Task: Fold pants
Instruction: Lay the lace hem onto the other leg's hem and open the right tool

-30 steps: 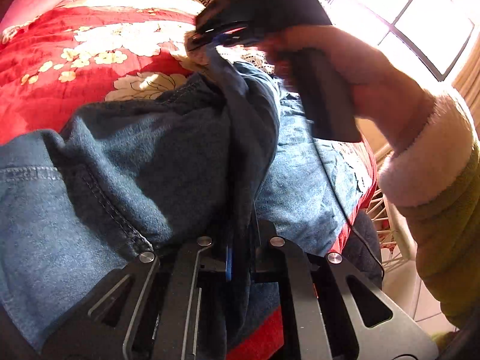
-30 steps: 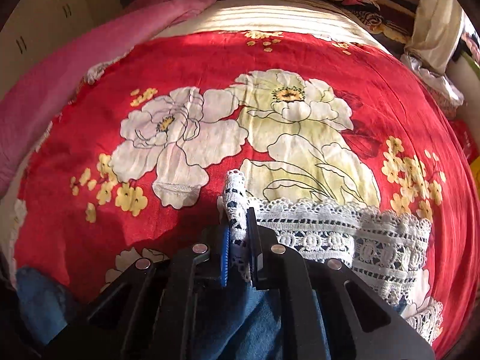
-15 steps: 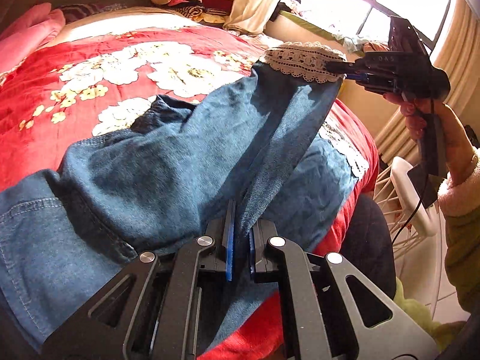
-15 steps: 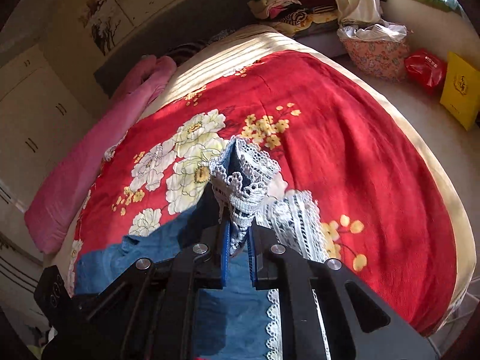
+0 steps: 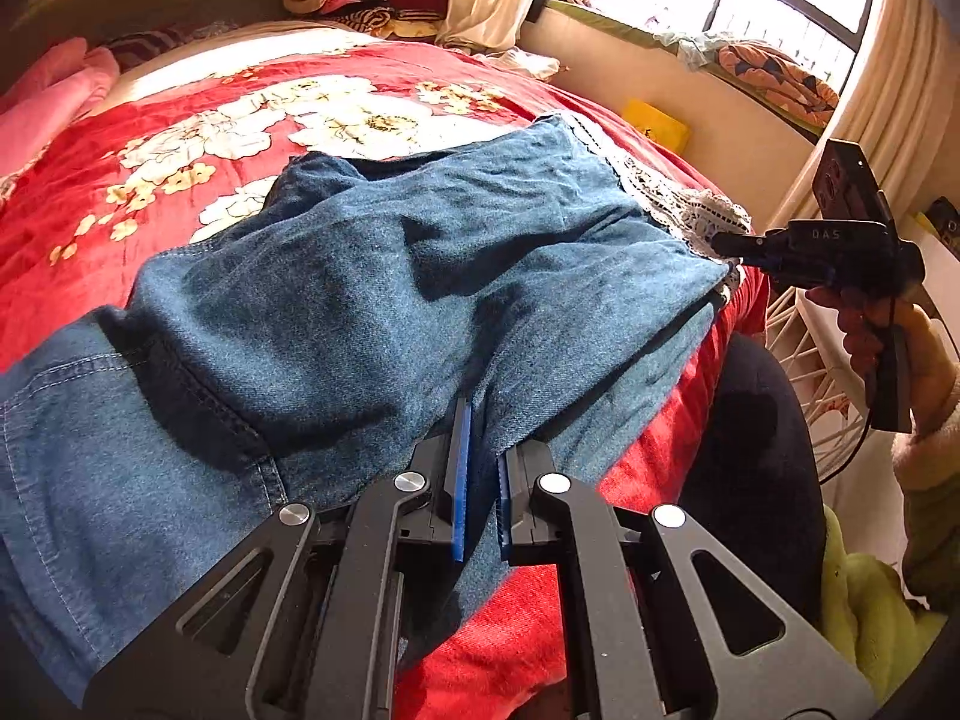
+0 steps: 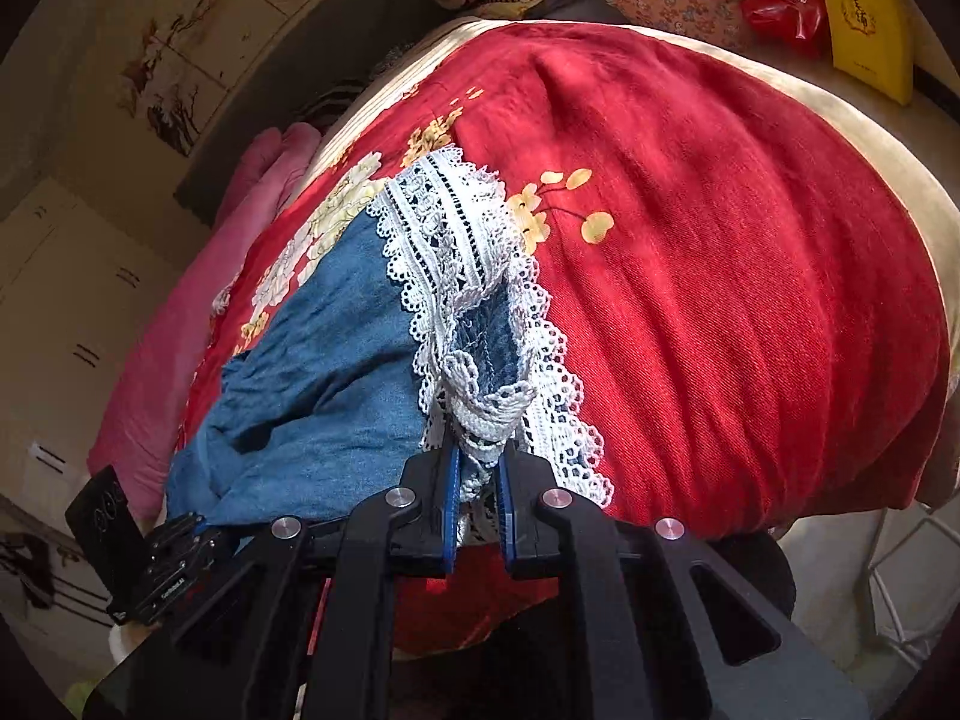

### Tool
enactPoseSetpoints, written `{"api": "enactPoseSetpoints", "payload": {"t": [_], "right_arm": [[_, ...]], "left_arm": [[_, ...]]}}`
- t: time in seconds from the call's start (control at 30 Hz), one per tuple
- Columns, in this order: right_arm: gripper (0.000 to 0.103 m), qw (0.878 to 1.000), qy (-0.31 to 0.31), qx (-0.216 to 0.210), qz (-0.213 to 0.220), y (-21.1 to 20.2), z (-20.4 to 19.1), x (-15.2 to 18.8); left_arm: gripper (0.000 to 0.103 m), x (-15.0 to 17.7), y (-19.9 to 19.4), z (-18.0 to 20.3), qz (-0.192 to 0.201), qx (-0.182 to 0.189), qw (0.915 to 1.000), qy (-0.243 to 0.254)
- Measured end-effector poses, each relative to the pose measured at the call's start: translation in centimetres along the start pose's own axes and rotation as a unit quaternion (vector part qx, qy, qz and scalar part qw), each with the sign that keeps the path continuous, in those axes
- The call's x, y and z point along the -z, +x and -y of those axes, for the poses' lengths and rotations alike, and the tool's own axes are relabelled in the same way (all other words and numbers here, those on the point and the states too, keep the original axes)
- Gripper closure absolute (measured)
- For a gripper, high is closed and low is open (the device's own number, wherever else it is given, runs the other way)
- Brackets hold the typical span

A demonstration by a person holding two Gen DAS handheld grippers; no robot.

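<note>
The left gripper (image 5: 480, 480) pinched a fold of the denim pants (image 5: 372, 300) at the near edge of the bed. The right gripper (image 6: 478, 495) was clamped on the lace-trimmed hem (image 6: 456, 276), off to the right at the bed's edge. Between them the jeans lay spread over the red floral blanket (image 5: 180, 138). The right hand (image 5: 882, 324) gripped its handle, gripper roughly level in the left wrist view.
</note>
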State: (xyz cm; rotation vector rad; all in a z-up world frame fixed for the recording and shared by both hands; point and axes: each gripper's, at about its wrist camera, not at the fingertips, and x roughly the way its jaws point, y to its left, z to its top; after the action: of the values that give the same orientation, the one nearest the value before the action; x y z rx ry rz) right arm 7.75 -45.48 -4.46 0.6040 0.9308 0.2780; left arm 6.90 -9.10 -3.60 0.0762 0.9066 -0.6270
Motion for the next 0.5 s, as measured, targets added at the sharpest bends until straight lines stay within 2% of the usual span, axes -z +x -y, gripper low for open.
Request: {"api": "enactPoseSetpoints", "payload": {"t": [0.17, 0.23, 0.33, 0.43, 0.5], "right_arm": [[0.094, 1.0, 0.002, -0.029, 0.009, -1.4, -0.7, -0.2], [0.094, 1.0, -0.015, -0.017, 0.011, -1.8, -1.1, -0.1], [0.094, 1.0, -0.008, 0.002, -0.012, -0.5, -0.2, 0.7], [0.092, 1.0, 0.018, -0.013, -0.012, -0.1, 1.3, 1.4], [0.088, 0.999, 0.021, -0.021, -0.012, -0.6, 1.4, 1.5]], "left_arm": [[0.103, 0.0, -0.9, -0.5, 0.001, -0.007, 1.0, 0.001], [0.103, 0.4, -1.2, -0.6, -0.001, -0.003, 1.0, 0.008], [0.103, 1.1, -0.7, -0.1, -0.014, -0.007, 0.9997, 0.019], [0.103, 1.5, -0.4, 0.3, -0.021, -0.011, 0.9992, 0.031], [0.103, 1.6, -0.6, 0.2, -0.021, -0.011, 0.9992, 0.033]]}}
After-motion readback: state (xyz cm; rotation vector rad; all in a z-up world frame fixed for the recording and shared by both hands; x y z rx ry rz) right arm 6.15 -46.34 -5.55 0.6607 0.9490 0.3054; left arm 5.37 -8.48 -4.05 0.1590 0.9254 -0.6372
